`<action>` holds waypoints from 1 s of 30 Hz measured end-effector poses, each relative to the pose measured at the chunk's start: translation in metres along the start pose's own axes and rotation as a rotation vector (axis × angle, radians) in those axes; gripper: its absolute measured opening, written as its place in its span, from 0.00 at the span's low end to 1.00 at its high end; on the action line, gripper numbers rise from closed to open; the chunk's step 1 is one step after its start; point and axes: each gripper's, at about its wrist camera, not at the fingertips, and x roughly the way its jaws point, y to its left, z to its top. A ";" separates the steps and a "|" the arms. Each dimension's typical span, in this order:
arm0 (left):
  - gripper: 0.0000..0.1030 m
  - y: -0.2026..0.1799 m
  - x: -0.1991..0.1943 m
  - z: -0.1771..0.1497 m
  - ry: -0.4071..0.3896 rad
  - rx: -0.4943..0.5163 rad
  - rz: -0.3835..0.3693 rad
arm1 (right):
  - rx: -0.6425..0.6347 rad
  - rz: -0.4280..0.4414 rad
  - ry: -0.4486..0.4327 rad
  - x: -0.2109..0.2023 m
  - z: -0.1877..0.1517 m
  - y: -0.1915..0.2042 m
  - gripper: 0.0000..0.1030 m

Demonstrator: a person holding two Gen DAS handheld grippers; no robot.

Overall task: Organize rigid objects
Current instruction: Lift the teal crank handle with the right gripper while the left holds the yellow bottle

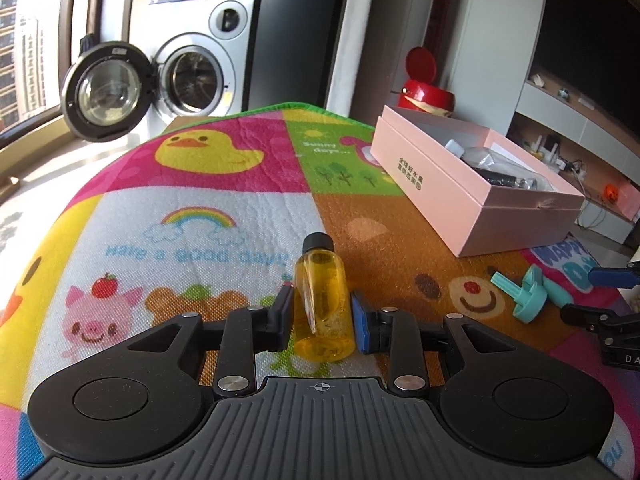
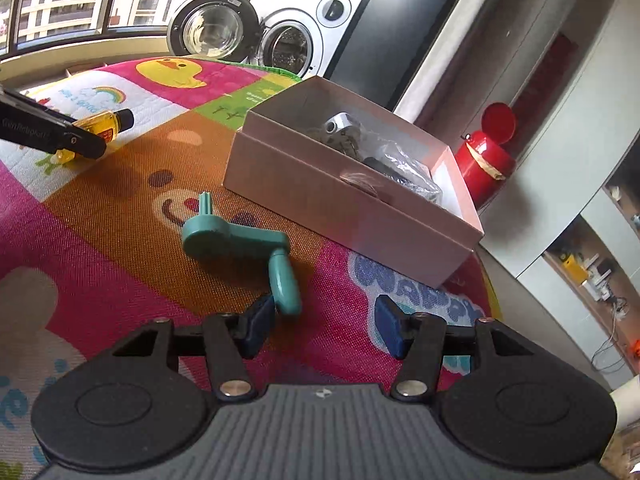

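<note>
Straddling the yellow bottle (image 1: 324,304), the left hand-held gripper (image 1: 322,316) has its two pads at either flank of the body, narrowed close to the plastic; whether they already press on it or sit just shy of touching cannot be told from the left wrist view, though the gap looks almost nil; the bottle lies on the play mat (image 1: 192,216) with its black cap pointing away from this hand-held gripper, so its long axis runs straight ahead between the fingers and the pads meet it across its short width, which is the favourable way to take it.

The pink box (image 1: 472,200), open and already carrying a few wrapped items, stands ahead and to the right of the bottle, well apart from it; my judgement is that the coming move is a lift and a swing rightward over the near wall of the box.

The right hand-held gripper (image 2: 326,326) is spread wide and carries nothing; the teal crank handle (image 2: 256,248) lies on the mat just ahead of it and toward its left finger, whose pad is near the knob end or touching it, I cannot say which; the knob's long axis points roughly back toward this hand-held gripper, while the arm of the handle runs leftward to the hub and spindle; the right hand is plainly the nearer one for this piece, the left for the bottle.
</note>
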 end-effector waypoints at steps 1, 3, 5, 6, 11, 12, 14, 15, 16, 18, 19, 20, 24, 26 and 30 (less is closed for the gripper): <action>0.32 0.001 0.000 -0.001 -0.002 -0.008 -0.003 | 0.068 0.078 -0.001 0.000 0.002 -0.006 0.54; 0.32 0.001 0.000 0.000 -0.004 -0.014 -0.005 | 0.141 0.203 -0.019 0.002 0.004 -0.010 0.56; 0.32 0.001 -0.001 -0.001 -0.004 -0.014 -0.004 | 0.115 0.208 -0.049 0.008 0.010 -0.002 0.59; 0.32 0.001 0.000 -0.001 -0.004 -0.014 -0.003 | 0.084 0.192 -0.057 0.013 0.014 0.004 0.59; 0.32 0.000 0.001 0.001 0.003 -0.014 0.005 | 0.073 0.240 -0.013 0.040 0.030 0.012 0.63; 0.32 -0.002 0.002 0.002 0.009 -0.005 0.011 | 0.078 0.254 -0.009 0.042 0.033 0.013 0.70; 0.32 -0.006 0.004 0.006 0.024 0.022 0.024 | 0.099 0.260 -0.006 0.047 0.037 0.015 0.71; 0.32 -0.007 0.005 0.008 0.034 0.032 0.027 | 0.117 0.265 -0.006 0.048 0.038 0.015 0.71; 0.32 -0.007 0.006 0.009 0.041 0.031 0.027 | 0.128 0.270 -0.005 0.048 0.039 0.016 0.72; 0.32 -0.003 0.009 0.015 0.064 -0.003 0.014 | 0.163 0.268 -0.005 0.049 0.040 0.019 0.75; 0.32 -0.001 0.010 0.017 0.073 -0.024 0.005 | 0.183 0.253 -0.003 0.050 0.040 0.021 0.76; 0.32 0.002 0.010 0.019 0.081 -0.045 -0.004 | 0.191 0.232 -0.004 0.050 0.040 0.024 0.76; 0.32 0.008 0.010 0.019 0.090 -0.074 -0.032 | 0.138 0.166 -0.027 0.049 0.037 0.038 0.75; 0.32 0.006 0.008 0.016 0.070 -0.055 -0.030 | 0.122 0.164 -0.037 0.046 0.035 0.039 0.74; 0.32 -0.005 0.004 0.008 0.028 0.027 -0.003 | 0.061 0.187 -0.037 0.035 0.030 0.038 0.68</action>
